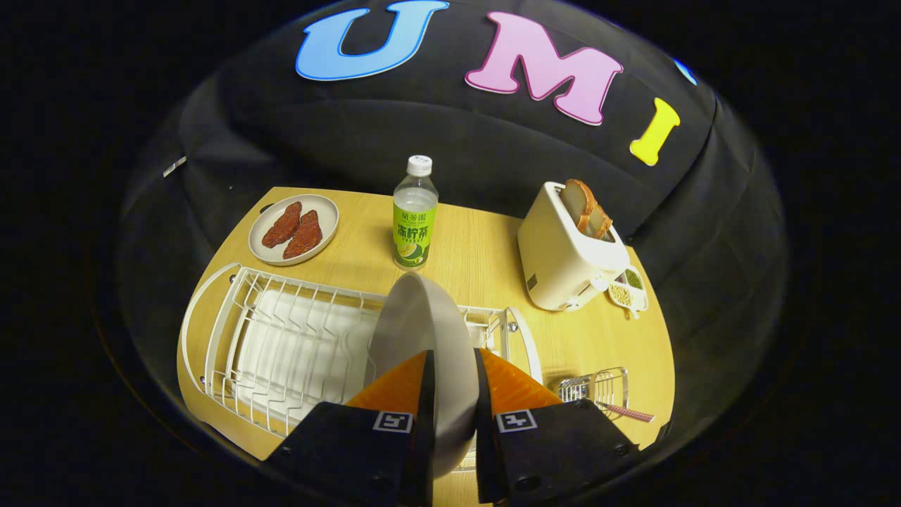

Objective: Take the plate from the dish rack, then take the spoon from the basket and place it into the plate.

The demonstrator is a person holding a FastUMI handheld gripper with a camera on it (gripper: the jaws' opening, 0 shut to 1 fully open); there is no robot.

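A: What does the gripper [454, 370] have hold of?

B: A plate [422, 331], smooth and matte grey, round with a shallow curved wall. It stands on edge between the two fingers, which are closed in on it, one pressing each face. Their inner faces are ribbed wedges.

A: And where is the plate compared with the dish rack [281, 338]?

B: Above it, rising over the rack's near end. The rack is white coated wire, a long row of thin upright loops with a curved handle at its far left end and a flat white drip tray beneath. It lies just ahead of the fingers and stretches off to their left.

A: The spoon?

B: To the right of the fingers sits a small basket [598, 387] of shiny metal wire, boxy in shape. A thin handle with a pink checked pattern [630, 413] pokes out of it to the right; I take that for the spoon, though its bowl is hidden.

A: What else is on the worktop [486, 246]?

B: It is pale wood with a fine straight grain. Beyond the plate stands a clear plastic bottle [414, 215] with a white cap and green label. Far left, an oval plate carrying two dark red, rough-looking pieces of food [293, 229]. Far right, a cream toaster [566, 257], rounded and glossy, with brown bread slices sticking up from its slot, and a small divided dish [628, 287] of grains beside it.
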